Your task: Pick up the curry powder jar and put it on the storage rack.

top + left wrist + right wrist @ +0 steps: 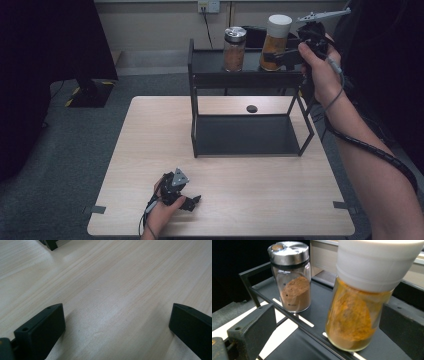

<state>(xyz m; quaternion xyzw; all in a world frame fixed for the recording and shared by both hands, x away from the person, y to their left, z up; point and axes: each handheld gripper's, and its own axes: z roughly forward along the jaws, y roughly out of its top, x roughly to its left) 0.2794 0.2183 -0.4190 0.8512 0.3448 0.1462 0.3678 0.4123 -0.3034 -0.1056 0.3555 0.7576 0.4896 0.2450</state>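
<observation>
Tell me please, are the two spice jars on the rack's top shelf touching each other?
Apart: the right gripper view shows dark shelf between the silver-lidded jar and white-lidded jar.

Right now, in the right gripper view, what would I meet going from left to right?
Black left finger of the right gripper → clear glass jar of brown powder with a shiny metal lid → clear glass jar of orange-yellow powder with a white lid → the black finger at the right edge.
</observation>
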